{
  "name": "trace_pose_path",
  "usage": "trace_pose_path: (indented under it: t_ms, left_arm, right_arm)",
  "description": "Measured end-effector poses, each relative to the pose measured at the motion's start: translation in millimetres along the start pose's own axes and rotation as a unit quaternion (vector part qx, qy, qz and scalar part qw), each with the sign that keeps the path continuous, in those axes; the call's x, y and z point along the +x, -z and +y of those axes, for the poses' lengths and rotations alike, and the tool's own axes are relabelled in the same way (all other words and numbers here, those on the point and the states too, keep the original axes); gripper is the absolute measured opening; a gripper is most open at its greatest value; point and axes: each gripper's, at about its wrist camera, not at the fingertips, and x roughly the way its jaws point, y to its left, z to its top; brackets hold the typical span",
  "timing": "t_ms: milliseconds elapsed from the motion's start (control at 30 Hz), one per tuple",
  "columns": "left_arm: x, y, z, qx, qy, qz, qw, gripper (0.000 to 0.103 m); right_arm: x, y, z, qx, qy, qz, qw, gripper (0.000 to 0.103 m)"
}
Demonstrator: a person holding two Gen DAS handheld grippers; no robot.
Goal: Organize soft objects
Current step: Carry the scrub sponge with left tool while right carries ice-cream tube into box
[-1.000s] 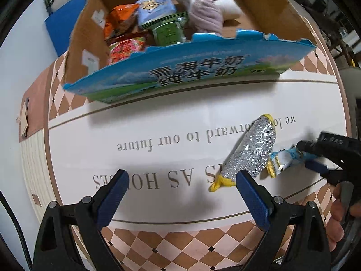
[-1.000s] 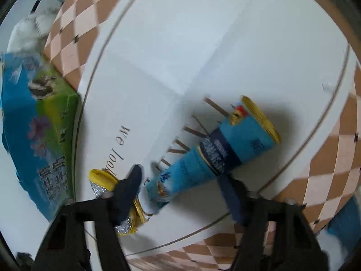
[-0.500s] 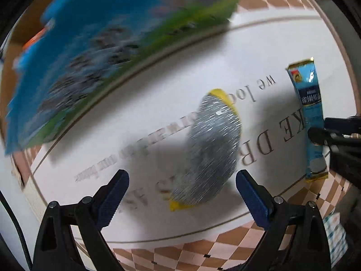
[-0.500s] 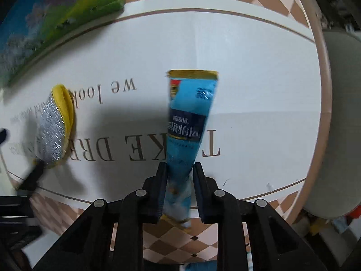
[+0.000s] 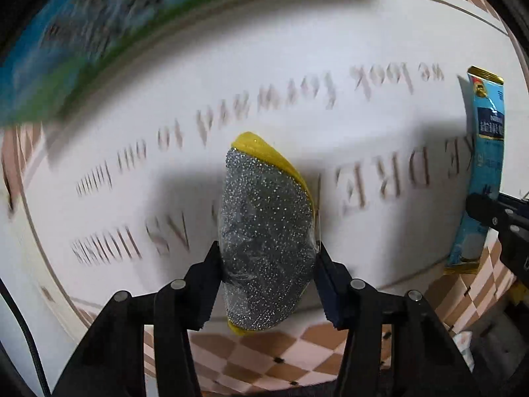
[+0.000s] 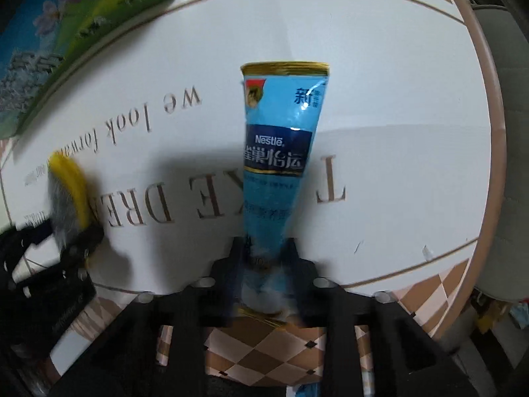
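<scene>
My left gripper (image 5: 268, 264) is shut on a silver glittery scrub sponge with a yellow back (image 5: 264, 225) and holds it over the white tablecloth. The sponge also shows at the left of the right wrist view (image 6: 67, 195). My right gripper (image 6: 264, 261) is shut on the lower end of a blue Nestle sachet (image 6: 281, 152), which points away from me. The sachet also shows at the right edge of the left wrist view (image 5: 484, 165), clamped by the right gripper (image 5: 489, 211).
A blue and green milk carton box (image 5: 76, 33) stands at the far left; it also shows in the right wrist view (image 6: 66, 33). The round table's checkered rim (image 6: 489, 132) curves along the right. A grey chair (image 6: 509, 165) stands beyond it.
My left gripper has closed on the sponge, which lay free between its open jaws before. My right gripper closed on the sachet and turned it to point away; it still holds it.
</scene>
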Motion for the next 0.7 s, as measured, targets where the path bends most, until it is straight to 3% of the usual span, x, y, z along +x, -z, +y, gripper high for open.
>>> trace_pose_path:
  t_ms: [200, 567, 700]
  left_arm:
    - [8, 9, 24, -0.053, 0.044, -0.001, 0.9976, 0.052]
    - [7, 1, 30, -0.052, 0.043, -0.01, 0.9977, 0.052]
    - [0, 3, 24, -0.054, 0.043, -0.013, 0.9976, 0.051]
  right_arm:
    - [5, 5, 25, -0.031, 0.016, 0.014, 0.999, 0.024]
    - [8, 9, 57, -0.043, 0.04, 0.016, 0.998, 0.027]
    - [17, 5, 41, -0.048, 0.045, 0.011, 0.998, 0.027]
